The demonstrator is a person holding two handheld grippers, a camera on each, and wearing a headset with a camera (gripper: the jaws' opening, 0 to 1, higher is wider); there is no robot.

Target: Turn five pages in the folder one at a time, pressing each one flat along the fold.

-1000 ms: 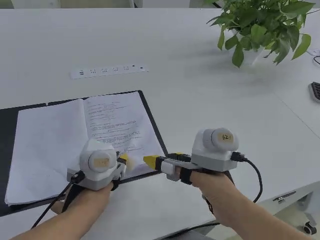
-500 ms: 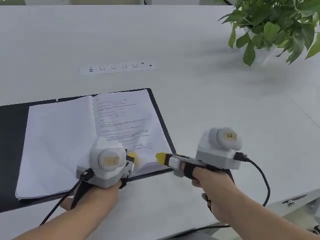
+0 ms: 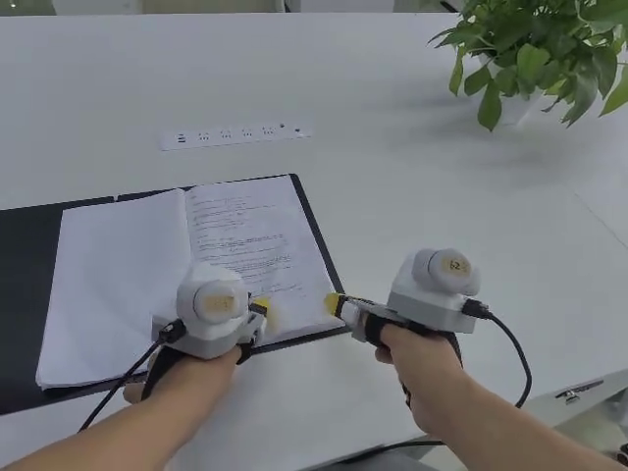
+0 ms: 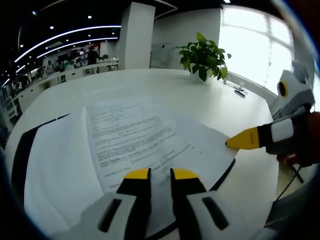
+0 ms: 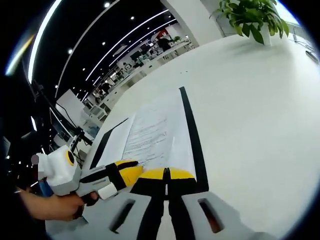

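Folder (image 3: 25, 255) cropped at left, print (image 3: 240, 231) illegible

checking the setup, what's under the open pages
The black folder cover lies under the pages, showing at the left and along the right edge. Its middle is hidden by them.

My left gripper (image 4: 160, 175) had two black jaws capped with yellow fingertips (image 4: 137, 174), rising from a pale grey body with a dark slot on each side. My right gripper (image 5: 165, 174) was the same make: yellow caps, black jaws and a grey shell with two slots. Seen from the side, it had a white band behind the pointed yellow tip. A black cable (image 3: 511, 345) hung from its rear, and a second cable (image 3: 116, 394), also black, from the left one. Black straps (image 3: 374, 338) crossed my fingers.
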